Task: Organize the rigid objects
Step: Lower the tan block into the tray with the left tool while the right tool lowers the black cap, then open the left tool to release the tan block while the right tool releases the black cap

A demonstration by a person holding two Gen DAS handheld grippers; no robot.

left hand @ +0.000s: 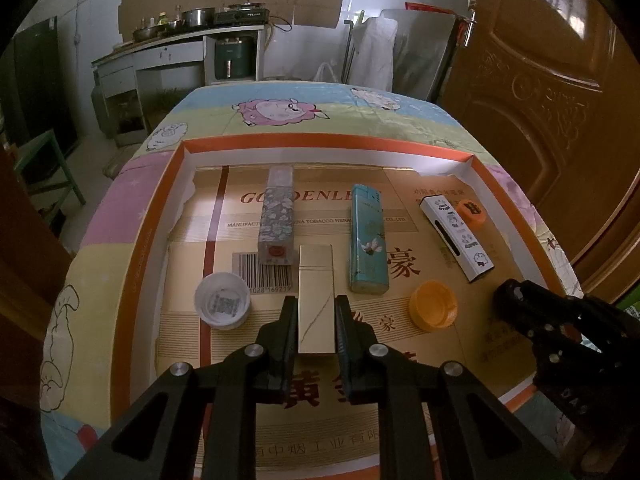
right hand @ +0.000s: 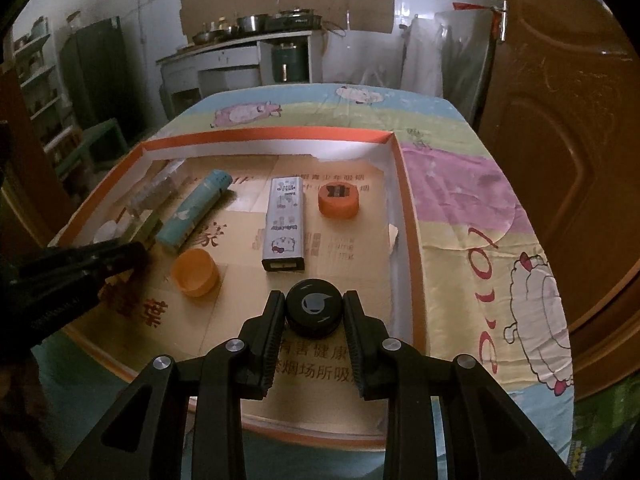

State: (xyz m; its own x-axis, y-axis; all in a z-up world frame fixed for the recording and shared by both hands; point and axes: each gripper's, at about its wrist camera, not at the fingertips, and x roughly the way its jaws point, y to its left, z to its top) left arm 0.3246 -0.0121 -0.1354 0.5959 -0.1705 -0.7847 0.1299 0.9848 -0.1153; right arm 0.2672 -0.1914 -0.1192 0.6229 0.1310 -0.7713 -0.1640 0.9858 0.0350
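The left tool was clamped on a gold lighter; the right tool gripped a black cap, with an orange cap off to its left.

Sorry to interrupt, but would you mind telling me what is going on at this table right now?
A person is sorting small items inside a shallow orange-rimmed box on a cartoon-print cloth, with a handheld gripper in each hand. The left gripper is shut on a gold lighter, and the right gripper is shut on a black cap. Lying loose in the box are a teal lighter, a floral lighter, a white lighter, two orange caps and a white cap.
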